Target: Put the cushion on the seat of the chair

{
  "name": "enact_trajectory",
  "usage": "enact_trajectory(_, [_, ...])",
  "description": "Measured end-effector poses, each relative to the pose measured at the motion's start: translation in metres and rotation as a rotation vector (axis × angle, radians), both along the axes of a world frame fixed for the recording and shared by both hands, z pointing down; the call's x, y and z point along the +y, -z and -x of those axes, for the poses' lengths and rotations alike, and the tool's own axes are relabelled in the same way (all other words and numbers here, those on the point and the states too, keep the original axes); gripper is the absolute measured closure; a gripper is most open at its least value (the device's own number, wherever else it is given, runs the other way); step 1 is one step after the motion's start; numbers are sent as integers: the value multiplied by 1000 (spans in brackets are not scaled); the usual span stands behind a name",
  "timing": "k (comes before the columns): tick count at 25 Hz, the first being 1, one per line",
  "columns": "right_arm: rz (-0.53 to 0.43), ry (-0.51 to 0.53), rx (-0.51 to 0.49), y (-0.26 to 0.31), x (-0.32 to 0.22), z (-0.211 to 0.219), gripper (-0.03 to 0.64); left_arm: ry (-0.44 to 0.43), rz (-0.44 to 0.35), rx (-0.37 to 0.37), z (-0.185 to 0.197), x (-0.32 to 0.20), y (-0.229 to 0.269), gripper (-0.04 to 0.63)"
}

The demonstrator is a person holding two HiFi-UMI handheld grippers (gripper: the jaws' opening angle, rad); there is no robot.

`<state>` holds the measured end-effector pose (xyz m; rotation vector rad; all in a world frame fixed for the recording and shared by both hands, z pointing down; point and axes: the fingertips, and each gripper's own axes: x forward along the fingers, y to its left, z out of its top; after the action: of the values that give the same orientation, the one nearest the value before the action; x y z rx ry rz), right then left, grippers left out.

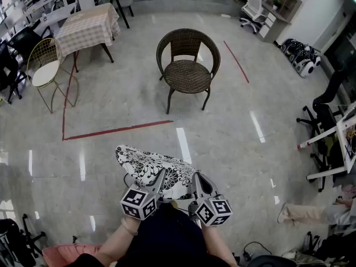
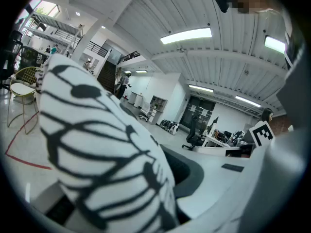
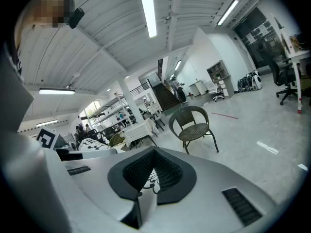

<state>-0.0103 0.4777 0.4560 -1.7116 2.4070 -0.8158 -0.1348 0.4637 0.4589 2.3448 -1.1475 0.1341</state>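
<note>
The cushion (image 1: 146,166), white with a black floral print, hangs above the floor just in front of the person. My left gripper (image 1: 162,177) is shut on its near edge, and the cushion (image 2: 97,144) fills most of the left gripper view. My right gripper (image 1: 198,181) is shut on the cushion's right side; a strip of printed fabric (image 3: 152,177) shows pinched between its dark pads (image 3: 170,171). The dark wicker chair (image 1: 187,71) stands farther ahead with its seat bare, and the right gripper view shows the chair (image 3: 194,125) too.
A table with a checked cloth (image 1: 89,24) and a gold wire chair (image 1: 47,65) stand at the far left. Red tape lines (image 1: 117,129) mark the shiny floor. Office chairs (image 1: 328,107) and a white desk frame (image 1: 334,141) line the right side, near a person's leg (image 1: 306,213).
</note>
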Motion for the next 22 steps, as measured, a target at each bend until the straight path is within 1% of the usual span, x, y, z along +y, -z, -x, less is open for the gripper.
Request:
enact_trajectory(3, [-34, -11, -1, 13, 9, -7, 626, -3, -2, 5, -9, 20, 8, 561])
enact_trajectory(7, [-75, -7, 13, 26, 22, -5, 626, -16, -15, -13, -13, 38, 12, 561])
enact_trajectory(11, [-107, 2, 28, 34, 27, -1, 623, -11, -16, -5, -18, 45, 14, 561])
enact_trajectory(14, [-124, -13, 33, 37, 26, -5, 623, -16, -13, 6, -22, 44, 16, 561])
enact_trajectory(18, [-122, -39, 26, 37, 21, -15, 621, -18, -3, 17, -29, 38, 17, 561])
enact_trajectory(22, [-86, -54, -8, 30, 16, -22, 621, -31, 2, 7, -37, 32, 16, 561])
